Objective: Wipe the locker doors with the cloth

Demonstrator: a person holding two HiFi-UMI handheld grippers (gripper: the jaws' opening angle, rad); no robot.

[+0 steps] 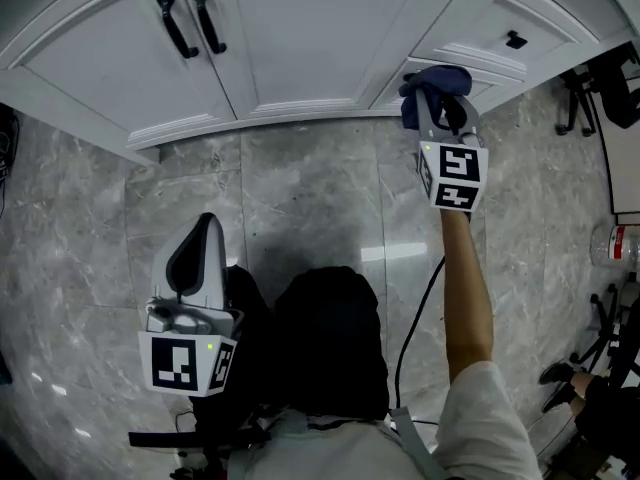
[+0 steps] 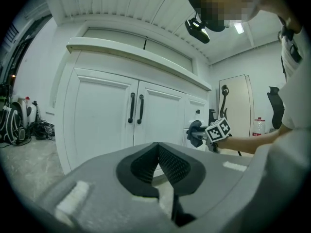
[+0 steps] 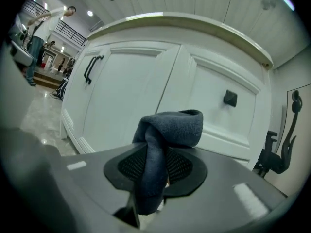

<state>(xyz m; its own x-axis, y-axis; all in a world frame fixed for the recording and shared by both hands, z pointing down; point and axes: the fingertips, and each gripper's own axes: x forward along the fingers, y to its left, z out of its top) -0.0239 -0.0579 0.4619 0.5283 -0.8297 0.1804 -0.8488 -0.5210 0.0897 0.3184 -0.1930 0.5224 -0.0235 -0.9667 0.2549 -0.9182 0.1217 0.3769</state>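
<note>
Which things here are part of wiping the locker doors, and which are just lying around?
For the job: dark blue cloth, clamped in the right gripper; white locker doors.
Lying about: red-labelled bottle; black office chair; bags on the floor.

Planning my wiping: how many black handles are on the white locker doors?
3. Two long black bar handles side by side on the left double doors; one small black square knob on the right door. Others may be out of view.
</note>
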